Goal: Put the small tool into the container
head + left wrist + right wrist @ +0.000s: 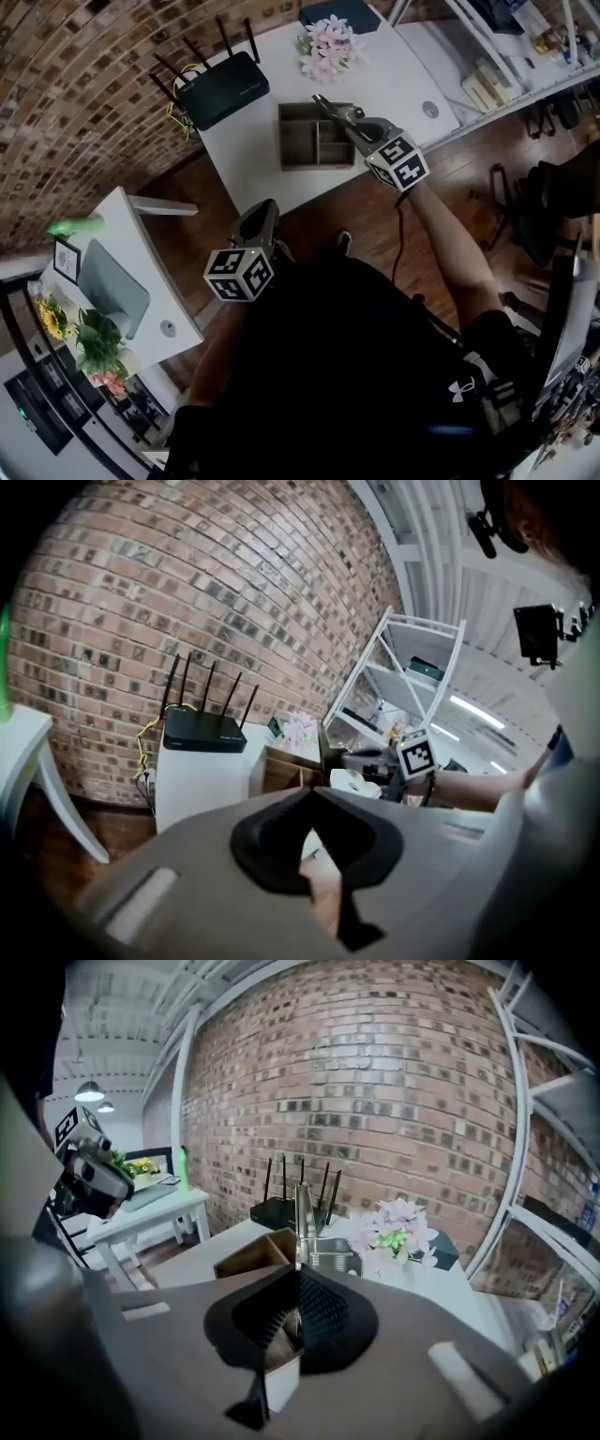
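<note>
On the white table (394, 80) stands a wooden divided container (302, 141), also in the right gripper view (246, 1255) and the left gripper view (281, 772). My right gripper (349, 117) hangs over the container's right side, shut on a slim silver metal tool (328, 105). In the right gripper view the tool (302, 1218) sticks out beyond the closed jaws of the right gripper (300, 1274). My left gripper (265, 208) is held close to my body, short of the table's near edge. Its jaws meet at the tip with nothing in them (312, 794).
A black router (220, 89) with antennas sits at the table's left end, with pink flowers (328, 47) and a dark book (342, 11) at the back. A second white desk (122, 272) stands to the left, and a white metal shelf (412, 667) to the right.
</note>
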`<action>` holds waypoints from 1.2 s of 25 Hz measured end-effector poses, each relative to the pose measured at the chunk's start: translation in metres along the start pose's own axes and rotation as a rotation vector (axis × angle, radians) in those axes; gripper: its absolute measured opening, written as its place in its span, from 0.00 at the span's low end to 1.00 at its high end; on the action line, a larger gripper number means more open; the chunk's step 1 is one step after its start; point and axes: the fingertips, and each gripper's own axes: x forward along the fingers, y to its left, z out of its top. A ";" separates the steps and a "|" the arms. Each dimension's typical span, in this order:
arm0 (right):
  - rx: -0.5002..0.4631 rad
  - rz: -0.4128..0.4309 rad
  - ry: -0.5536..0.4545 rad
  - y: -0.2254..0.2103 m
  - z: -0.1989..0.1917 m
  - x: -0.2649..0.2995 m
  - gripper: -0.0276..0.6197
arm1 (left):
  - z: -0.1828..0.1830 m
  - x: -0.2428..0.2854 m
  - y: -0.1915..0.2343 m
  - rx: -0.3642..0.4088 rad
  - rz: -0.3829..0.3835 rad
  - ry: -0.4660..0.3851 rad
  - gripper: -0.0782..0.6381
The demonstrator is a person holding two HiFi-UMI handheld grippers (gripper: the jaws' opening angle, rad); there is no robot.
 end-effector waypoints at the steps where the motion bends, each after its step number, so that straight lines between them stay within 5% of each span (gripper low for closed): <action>1: -0.014 0.001 0.020 0.002 -0.006 0.005 0.06 | 0.000 -0.002 0.002 -0.003 0.005 -0.001 0.11; 12: -0.020 -0.040 0.148 0.013 -0.044 0.034 0.06 | -0.006 -0.010 0.012 -0.013 0.026 0.012 0.11; 22: -0.006 -0.051 0.154 0.019 -0.051 0.042 0.06 | -0.006 -0.006 0.008 -0.001 0.006 0.021 0.11; 26: 0.022 -0.050 0.144 0.019 -0.053 0.040 0.19 | -0.007 -0.005 0.007 0.002 -0.001 0.023 0.11; 30: 0.067 -0.067 0.116 0.017 -0.049 0.031 0.20 | -0.006 -0.003 0.008 0.002 -0.006 0.025 0.11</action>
